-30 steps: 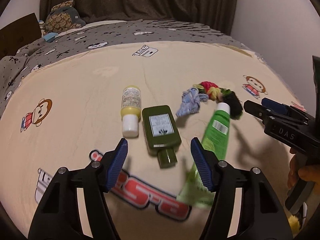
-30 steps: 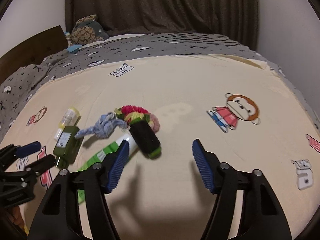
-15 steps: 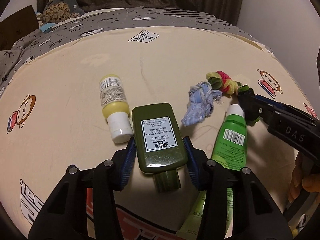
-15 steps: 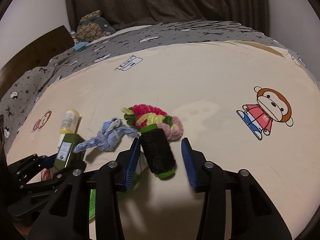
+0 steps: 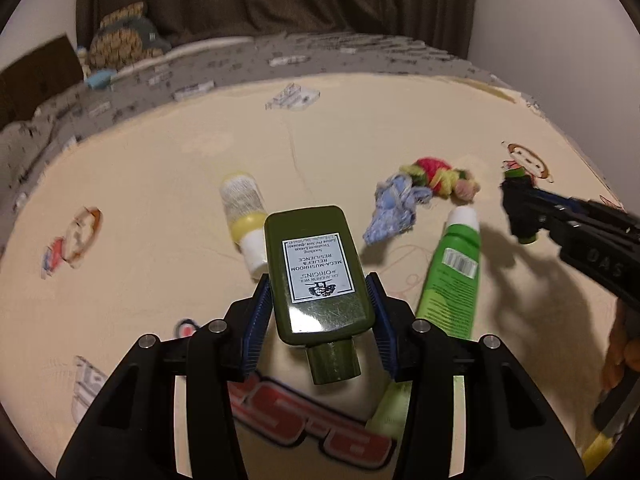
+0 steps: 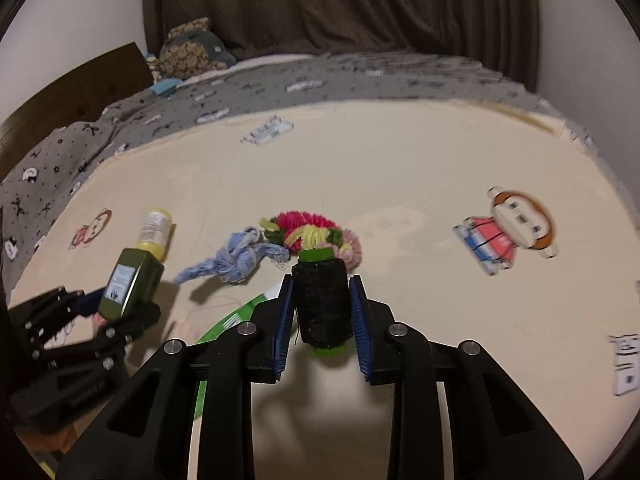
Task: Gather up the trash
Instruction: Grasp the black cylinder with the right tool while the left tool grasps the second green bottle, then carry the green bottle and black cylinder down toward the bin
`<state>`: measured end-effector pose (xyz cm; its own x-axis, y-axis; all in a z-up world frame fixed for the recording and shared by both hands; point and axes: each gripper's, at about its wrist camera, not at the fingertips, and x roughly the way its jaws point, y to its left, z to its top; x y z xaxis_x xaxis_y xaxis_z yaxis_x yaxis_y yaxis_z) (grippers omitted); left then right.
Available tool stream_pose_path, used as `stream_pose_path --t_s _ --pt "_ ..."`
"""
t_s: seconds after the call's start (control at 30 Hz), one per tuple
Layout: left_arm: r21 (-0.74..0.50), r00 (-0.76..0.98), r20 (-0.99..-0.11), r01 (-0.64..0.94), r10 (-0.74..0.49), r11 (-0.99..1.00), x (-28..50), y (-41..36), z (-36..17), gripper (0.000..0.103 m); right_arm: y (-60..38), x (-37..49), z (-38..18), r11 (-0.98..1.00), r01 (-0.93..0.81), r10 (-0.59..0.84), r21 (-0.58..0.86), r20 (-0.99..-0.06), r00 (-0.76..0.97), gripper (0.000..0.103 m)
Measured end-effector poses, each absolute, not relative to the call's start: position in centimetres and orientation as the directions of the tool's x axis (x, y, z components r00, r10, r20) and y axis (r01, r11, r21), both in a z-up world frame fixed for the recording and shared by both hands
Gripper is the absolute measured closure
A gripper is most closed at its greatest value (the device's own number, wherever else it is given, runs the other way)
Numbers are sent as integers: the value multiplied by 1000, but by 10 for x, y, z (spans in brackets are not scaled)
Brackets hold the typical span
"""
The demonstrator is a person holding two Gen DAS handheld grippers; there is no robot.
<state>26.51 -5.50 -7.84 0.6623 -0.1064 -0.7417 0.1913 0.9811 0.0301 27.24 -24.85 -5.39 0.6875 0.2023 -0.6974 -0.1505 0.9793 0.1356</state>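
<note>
A dark green lotion bottle (image 5: 316,272) with a white label hangs above the cream bed sheet (image 5: 360,128), cap towards the camera. My left gripper (image 5: 319,284) is shut on its sides. My right gripper (image 6: 321,284) holds a black thread spool (image 6: 321,304) with green ends. Its jaws are closing, and the blue pads press on the spool, which casts a shadow below. Seen from the left wrist, the right gripper (image 5: 520,216) is at the right. The right wrist view has the left gripper (image 6: 116,308) and its bottle (image 6: 128,284) at the left.
On the sheet lie a yellow bottle (image 5: 244,216), a light green tube (image 5: 452,276), a knotted blue cloth (image 5: 394,212) and a bundle of coloured yarn (image 5: 436,176). A grey blanket and a plush toy (image 5: 124,36) lie at the far end. A hand (image 5: 624,344) shows at the right edge.
Both grippers came down around their items and closed: the left on the green bottle, the right on the black spool. Both items now hang off the sheet.
</note>
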Motion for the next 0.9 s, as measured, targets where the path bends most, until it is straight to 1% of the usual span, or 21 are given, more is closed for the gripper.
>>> stream_pose_path --t_s 0.1,0.23,0.4,0.5,0.7,0.9 --pt "48 698 -708 203 -110 978 248 -55 -62 59 -253 249 -33 984 -154 173 88 -661 730 75" --pt "43 741 -653 239 -154 970 212 -52 -37 59 -257 211 -7 984 -170 169 59 -623 764 75" --pt "82 789 -586 285 -184 955 154 -48 -19 59 -254 141 18 980 -180 104 -84 -556 825 75" --pt "111 802 -560 321 -207 941 112 -45 -18 59 -254 100 18 975 -171 73 -141 -523 849 75" --pt "131 796 -551 380 -251 916 44 -42 -32 59 -246 34 -9 971 -211 117 -114 -543 832 75" --pt "105 751 -599 418 -278 902 -8 -40 -63 59 -235 -12 -43 972 -234 183 -10 -587 788 75"
